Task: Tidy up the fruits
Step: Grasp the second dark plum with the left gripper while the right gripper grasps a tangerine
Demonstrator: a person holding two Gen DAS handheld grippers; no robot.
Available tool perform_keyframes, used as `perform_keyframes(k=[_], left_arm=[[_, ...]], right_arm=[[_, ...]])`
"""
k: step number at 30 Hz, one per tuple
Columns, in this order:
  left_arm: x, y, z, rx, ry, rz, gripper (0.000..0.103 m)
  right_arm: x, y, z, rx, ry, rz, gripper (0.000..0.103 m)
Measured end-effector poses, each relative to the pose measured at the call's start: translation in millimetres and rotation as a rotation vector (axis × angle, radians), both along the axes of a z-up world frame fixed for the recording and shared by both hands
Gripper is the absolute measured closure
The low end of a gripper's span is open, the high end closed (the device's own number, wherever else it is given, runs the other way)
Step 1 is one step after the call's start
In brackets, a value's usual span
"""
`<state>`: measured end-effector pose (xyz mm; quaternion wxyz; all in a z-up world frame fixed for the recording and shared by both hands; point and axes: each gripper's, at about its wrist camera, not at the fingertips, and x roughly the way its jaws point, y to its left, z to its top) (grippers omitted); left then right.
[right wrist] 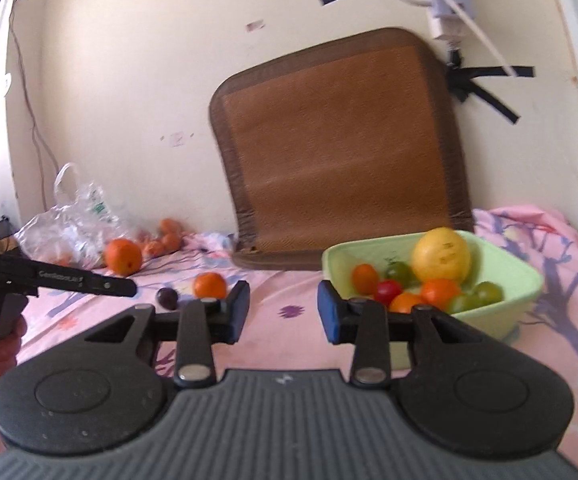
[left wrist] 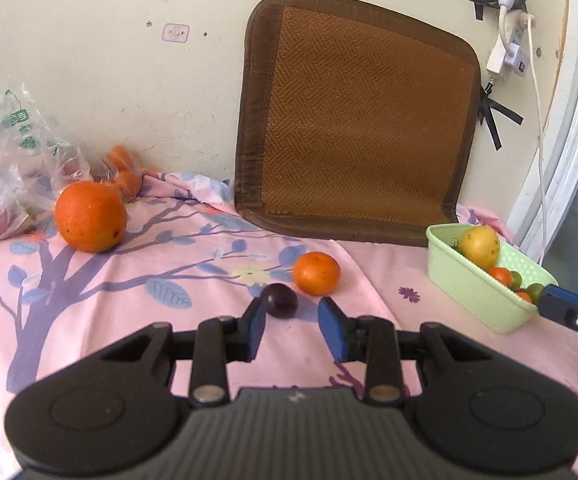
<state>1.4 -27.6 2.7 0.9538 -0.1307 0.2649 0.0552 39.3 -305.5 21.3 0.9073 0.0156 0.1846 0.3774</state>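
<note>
Your left gripper (left wrist: 291, 320) stands spread and empty, and the dark plum (left wrist: 279, 300) lies on the pink sheet (left wrist: 129, 320) just past its fingertips, nearer the left pad. The mandarin (left wrist: 316, 273) crowds the far right; the near side is free. Your right gripper (right wrist: 283, 308), parted and empty, waits beside the green basket (right wrist: 529, 292).

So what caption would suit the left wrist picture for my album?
Left tool, jaws apart, nears a dark plum beside a small orange on the pink sheet.
</note>
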Motion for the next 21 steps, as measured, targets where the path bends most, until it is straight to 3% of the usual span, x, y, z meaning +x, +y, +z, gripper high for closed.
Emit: perform_keyframes(k=[8,10,12,17,18,19,21], left_arm=[[45,-6,-19,0.103,0.056,-0.022,0.06],[56,-2,-23,0.095,0.101,0.001,0.06],[59,4,-24,0.074,0.107,0.025,0.061],[65,2,-27,0.086,0.132,0.015,0.067],[66,0,-27,0.099,0.134,0.005,0.073],[66,-3,-27,0.11,0.133,-0.002,0.074],[63,-3,-27,0.107,0.12,-0.003,0.075]], right_arm=[[62,88,-4,-0.014,0.149,0.106,0.059],[75,110,-9,-0.03,0.189,0.138,0.048],[83,131,-17,-0.067,0.201,0.153,0.047],[99,165,-37,-0.165,0.257,0.168,0.047],[104,167,-39,-0.166,0.297,0.183,0.049],[104,166,-39,-0.153,0.307,0.179,0.06],[100,160,-34,-0.134,0.317,0.167,0.06]])
